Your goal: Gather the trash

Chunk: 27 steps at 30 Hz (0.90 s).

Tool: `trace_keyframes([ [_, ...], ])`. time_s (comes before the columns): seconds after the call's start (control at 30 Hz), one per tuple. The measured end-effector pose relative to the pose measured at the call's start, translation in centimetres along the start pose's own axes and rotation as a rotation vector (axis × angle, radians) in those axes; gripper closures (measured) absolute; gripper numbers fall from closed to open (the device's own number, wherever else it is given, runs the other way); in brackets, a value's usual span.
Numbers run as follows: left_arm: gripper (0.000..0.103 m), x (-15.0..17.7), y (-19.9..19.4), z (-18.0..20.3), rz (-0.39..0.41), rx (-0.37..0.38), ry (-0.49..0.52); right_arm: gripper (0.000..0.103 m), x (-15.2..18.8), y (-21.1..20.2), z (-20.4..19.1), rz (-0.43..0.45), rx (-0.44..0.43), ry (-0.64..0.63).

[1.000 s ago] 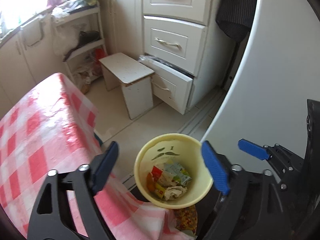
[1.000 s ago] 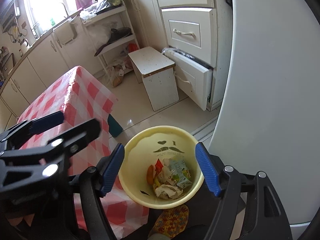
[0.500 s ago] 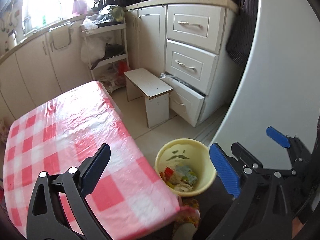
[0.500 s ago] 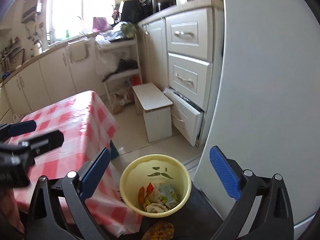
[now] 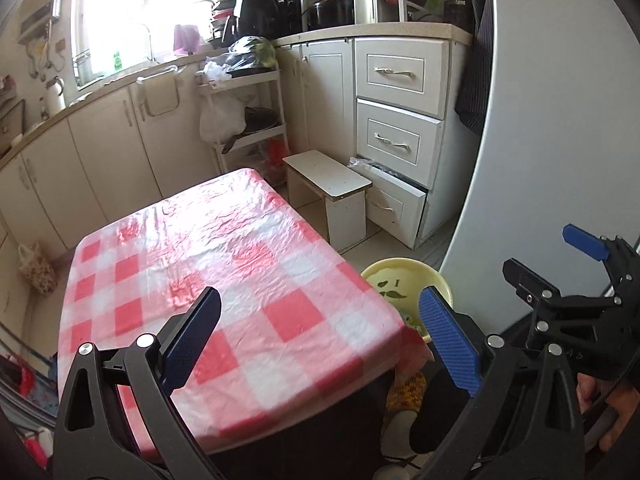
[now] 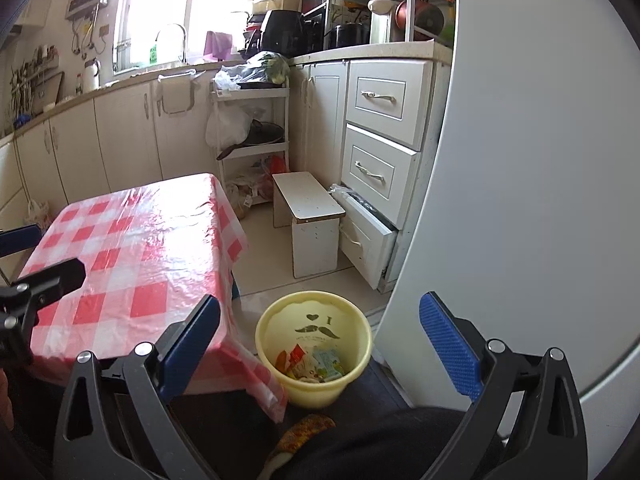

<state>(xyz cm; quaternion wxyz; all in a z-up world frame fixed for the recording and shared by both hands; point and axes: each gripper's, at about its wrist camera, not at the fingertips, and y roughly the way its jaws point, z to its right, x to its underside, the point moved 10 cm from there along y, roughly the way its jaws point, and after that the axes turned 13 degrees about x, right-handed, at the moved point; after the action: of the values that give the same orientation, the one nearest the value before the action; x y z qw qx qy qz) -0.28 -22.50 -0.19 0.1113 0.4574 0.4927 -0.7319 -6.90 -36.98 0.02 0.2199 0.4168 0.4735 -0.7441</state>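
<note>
With both my grippers spread wide and empty, left gripper (image 5: 320,336) hangs over the red-white checked plastic tablecloth (image 5: 224,264), right gripper (image 6: 320,344) above the round yellow plastic bin (image 6: 314,346) on the floor right of it, crumpled wrappers (image 6: 312,364) inside.

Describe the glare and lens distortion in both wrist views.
Left wrist view: the window is blown out white, its light glares off the tablecloth, and the fridge edge bows. Right wrist view: the same blown window, glare on the cloth, fridge curved, corners dark.
</note>
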Motion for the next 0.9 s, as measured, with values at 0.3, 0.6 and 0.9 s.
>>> trace_keyframes([
  [0.3,0.007,0.0,-4.8,-1.6,0.013,-0.073,-0.041,0.007,0.5,-4.2,1.1,-0.006,0.037,-0.013],
  [0.6,0.007,0.2,-8.5,1.5,0.067,0.044,0.005,0.007,0.7,-8.0,1.3,0.016,0.032,-0.003],
  [0.9,0.007,-0.6,-11.4,4.3,0.117,0.04,0.075,0.007,0.7,-10.9,0.9,0.042,0.024,0.021],
])
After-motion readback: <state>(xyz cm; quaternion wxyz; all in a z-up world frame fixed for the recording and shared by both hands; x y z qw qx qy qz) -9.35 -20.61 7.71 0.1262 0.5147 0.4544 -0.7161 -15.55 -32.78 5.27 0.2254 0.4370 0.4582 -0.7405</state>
